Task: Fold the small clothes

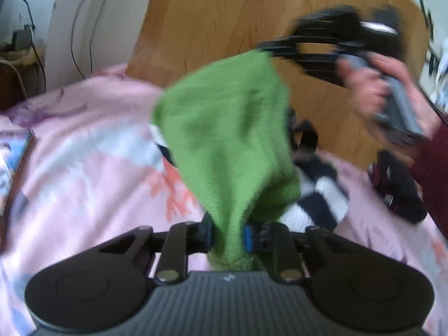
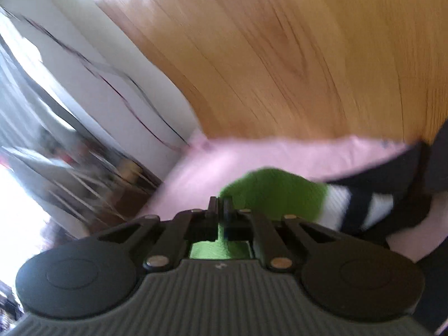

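A small knit garment, green (image 1: 224,140) with black and white stripes (image 1: 316,196), hangs in the air above the pink bed. My left gripper (image 1: 228,238) is shut on its green lower end. My right gripper (image 1: 268,50), held by a hand at the upper right of the left wrist view, pinches the top green corner. In the right wrist view the right gripper (image 2: 221,210) is shut on the green fabric (image 2: 274,193), with the striped part (image 2: 361,207) off to the right. Both views are blurred.
A pink patterned bedsheet (image 1: 98,168) covers the bed. A wooden headboard (image 1: 224,22) stands behind it. A dark object (image 1: 397,187) lies on the sheet at the right. A book or box (image 1: 11,162) lies at the left edge. Cables (image 1: 81,28) hang on the wall.
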`<action>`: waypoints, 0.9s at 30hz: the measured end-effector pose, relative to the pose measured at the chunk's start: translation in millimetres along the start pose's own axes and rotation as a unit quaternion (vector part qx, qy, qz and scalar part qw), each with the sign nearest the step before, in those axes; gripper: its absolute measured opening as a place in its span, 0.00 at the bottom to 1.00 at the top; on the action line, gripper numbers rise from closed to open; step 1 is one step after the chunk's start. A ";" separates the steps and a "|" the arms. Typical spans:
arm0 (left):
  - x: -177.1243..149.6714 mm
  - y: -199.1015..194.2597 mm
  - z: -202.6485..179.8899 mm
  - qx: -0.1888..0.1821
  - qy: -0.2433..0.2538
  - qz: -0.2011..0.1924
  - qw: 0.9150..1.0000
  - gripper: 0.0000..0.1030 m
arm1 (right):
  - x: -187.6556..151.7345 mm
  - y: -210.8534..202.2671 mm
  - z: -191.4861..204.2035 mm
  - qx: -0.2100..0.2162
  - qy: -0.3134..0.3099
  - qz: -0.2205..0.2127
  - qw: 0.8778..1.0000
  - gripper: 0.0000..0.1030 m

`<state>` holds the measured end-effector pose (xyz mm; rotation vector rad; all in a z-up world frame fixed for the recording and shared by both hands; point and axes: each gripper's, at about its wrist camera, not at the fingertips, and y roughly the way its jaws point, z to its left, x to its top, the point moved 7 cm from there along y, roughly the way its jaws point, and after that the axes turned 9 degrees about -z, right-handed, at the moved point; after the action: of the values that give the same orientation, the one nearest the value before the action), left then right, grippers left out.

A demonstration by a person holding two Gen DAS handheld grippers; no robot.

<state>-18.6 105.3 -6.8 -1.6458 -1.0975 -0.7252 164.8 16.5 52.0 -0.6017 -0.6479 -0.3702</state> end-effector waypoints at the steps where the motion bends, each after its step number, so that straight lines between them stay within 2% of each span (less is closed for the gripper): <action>1: 10.7 -6.7 -1.6 0.002 0.003 -0.016 1.000 0.15 | 10.8 -23.0 12.7 0.017 0.001 -0.024 1.000 0.05; 4: 55.9 -36.7 -10.9 0.004 0.022 -0.089 0.996 0.11 | 40.6 -95.9 53.1 0.038 -0.033 -0.100 0.994 0.05; 6: 90.4 -60.7 -20.5 0.007 0.038 -0.147 0.988 0.07 | 56.4 -142.8 78.4 0.041 -0.059 -0.149 0.986 0.05; 8: 127.0 -83.9 -35.4 0.004 0.054 -0.193 0.980 0.07 | 69.1 -195.7 108.2 0.045 -0.084 -0.204 0.974 0.05; 9: 144.4 -95.1 -44.2 -0.001 0.058 -0.213 0.975 0.07 | 73.3 -218.8 123.1 0.044 -0.099 -0.229 0.967 0.05; 12: 192.1 -131.9 -74.8 0.004 0.088 -0.284 0.955 0.06 | 82.0 -288.1 170.6 0.035 -0.144 -0.304 0.941 0.04; 14: 220.6 -156.0 -92.9 0.005 0.099 -0.323 0.941 0.06 | 86.2 -334.5 201.2 0.031 -0.169 -0.361 0.917 0.03; 15: 234.6 -165.6 -101.2 -0.007 0.100 -0.328 0.939 0.06 | 89.6 -357.7 215.8 0.027 -0.180 -0.389 0.903 0.03; 16: 246.5 -169.4 -108.9 -0.026 0.095 -0.317 0.943 0.06 | 95.9 -383.3 229.0 0.018 -0.185 -0.417 0.890 0.03; 18: 260.7 -166.0 -122.5 -0.071 0.084 -0.283 0.953 0.06 | 104.5 -417.5 244.3 0.012 -0.177 -0.439 0.881 0.03; 19: 261.9 -161.2 -128.6 -0.073 0.088 -0.271 0.956 0.06 | 106.3 -427.3 252.8 0.008 -0.184 -0.439 0.879 0.03; 21: 255.0 -145.0 -134.3 -0.050 0.110 -0.261 0.958 0.06 | 102.2 -435.7 259.1 -0.019 -0.211 -0.451 0.867 0.03; 22: 247.0 -136.0 -135.1 -0.036 0.120 -0.250 0.960 0.06 | 95.7 -432.7 257.2 -0.027 -0.229 -0.444 0.866 0.03; 25: 224.9 -126.0 -125.0 -0.043 0.116 -0.229 0.965 0.06 | 58.5 -402.3 218.3 -0.046 -0.272 -0.394 0.877 0.10; 27: 221.1 -123.3 -118.9 -0.044 0.116 -0.231 0.965 0.06 | 13.3 -384.7 185.3 -0.040 -0.307 -0.342 0.887 0.25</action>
<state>-35.1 76.2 270.9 -1.3407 -1.3061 -1.2500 -99.7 -165.4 333.8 -0.5532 -1.4735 -0.8862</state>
